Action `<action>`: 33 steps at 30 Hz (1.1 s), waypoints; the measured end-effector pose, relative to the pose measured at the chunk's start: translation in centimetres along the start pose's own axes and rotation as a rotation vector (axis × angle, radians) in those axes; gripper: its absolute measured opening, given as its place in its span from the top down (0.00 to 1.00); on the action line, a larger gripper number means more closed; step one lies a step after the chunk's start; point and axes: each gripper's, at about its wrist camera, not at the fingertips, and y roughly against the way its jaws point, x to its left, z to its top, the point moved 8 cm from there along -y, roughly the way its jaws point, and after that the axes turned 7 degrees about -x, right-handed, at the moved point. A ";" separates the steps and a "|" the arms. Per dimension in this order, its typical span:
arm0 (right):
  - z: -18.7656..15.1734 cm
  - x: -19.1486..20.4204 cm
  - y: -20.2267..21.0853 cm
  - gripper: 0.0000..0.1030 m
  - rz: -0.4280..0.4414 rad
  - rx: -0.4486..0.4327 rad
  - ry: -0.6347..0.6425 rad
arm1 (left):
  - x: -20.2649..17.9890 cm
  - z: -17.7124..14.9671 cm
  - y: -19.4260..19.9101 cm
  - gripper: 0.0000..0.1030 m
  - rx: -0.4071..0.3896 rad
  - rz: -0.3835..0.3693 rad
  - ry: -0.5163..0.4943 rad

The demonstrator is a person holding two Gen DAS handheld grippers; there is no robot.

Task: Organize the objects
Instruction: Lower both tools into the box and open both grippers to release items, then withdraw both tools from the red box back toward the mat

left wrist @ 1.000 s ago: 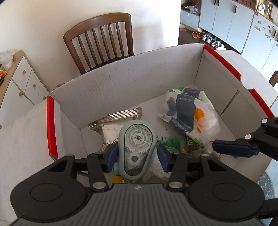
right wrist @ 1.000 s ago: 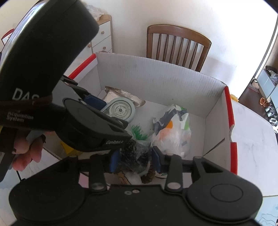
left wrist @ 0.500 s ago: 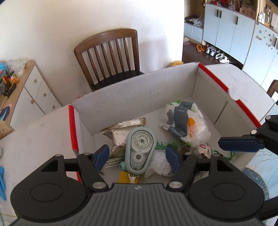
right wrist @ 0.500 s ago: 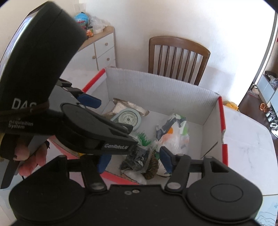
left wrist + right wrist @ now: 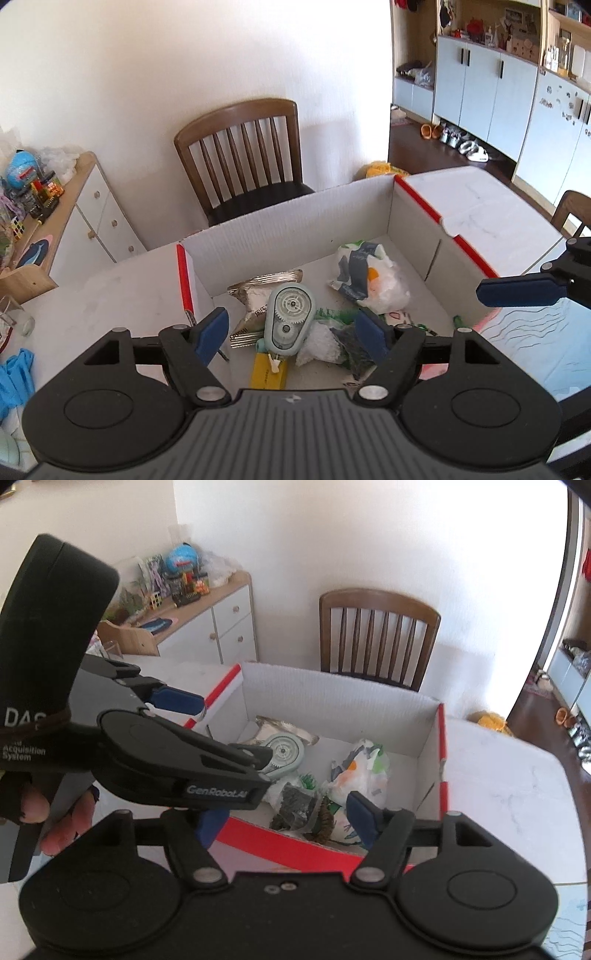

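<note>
- The left gripper (image 5: 293, 334) is hanging above the near edge of the box (image 5: 288, 218), its blue pads (image 5: 212, 334) spread wide with nothing between them; its jaws have just been opening.
- The right gripper (image 5: 286, 821) is hovering over the box's red near rim (image 5: 295, 845), jaws likewise parted and empty, and they too have just been opening.
- One pad of the right gripper is showing at the right edge of the left wrist view, pointing in over the table (image 5: 491, 206).
- The box is sitting open on the white table, its flaps edged in red.
- A pale green tape dispenser (image 5: 290, 319) is lying on the box floor, partly over a silver foil packet (image 5: 258, 291).
- A yellow block (image 5: 267, 371) is lying at the dispenser's near end, touching it.
- A white printed plastic bag (image 5: 371, 275) is lying toward the right wall of the box, apart from the dispenser.
- A clear bag of dark bits (image 5: 295, 805) is lying near the front wall, beside a green tuft (image 5: 306, 780).
- A hand (image 5: 55, 812) is gripping the left gripper's handle in the right wrist view.
- A wooden chair (image 5: 243, 155) is standing behind the box, against the wall.
- A cluttered white dresser (image 5: 92, 218) is standing to the left.
</note>
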 end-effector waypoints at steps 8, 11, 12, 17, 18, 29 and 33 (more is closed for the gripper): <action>-0.5 -0.6 3.9 0.29 0.015 -0.061 -0.004 | -0.9 0.1 4.6 0.23 -0.058 0.026 0.028; -0.8 -0.5 5.3 0.26 0.028 -0.080 0.003 | -1.3 -0.2 6.2 0.23 -0.083 0.032 0.021; -0.9 -0.6 5.7 0.26 0.032 -0.085 0.005 | -1.6 -0.3 6.8 0.23 -0.092 0.038 0.017; -1.8 -0.5 8.0 0.21 0.060 -0.107 0.004 | -2.1 -0.9 9.5 0.21 -0.134 0.065 0.037; -2.0 -0.5 8.4 0.21 0.064 -0.110 0.005 | -2.2 -1.1 10.1 0.20 -0.142 0.071 0.047; -4.3 -0.4 12.7 0.09 0.111 -0.154 -0.001 | -3.8 -3.6 13.9 0.14 -0.167 0.108 0.095; -5.4 -0.6 13.7 0.01 0.124 -0.173 -0.018 | -4.3 -4.7 14.7 0.12 -0.179 0.144 0.087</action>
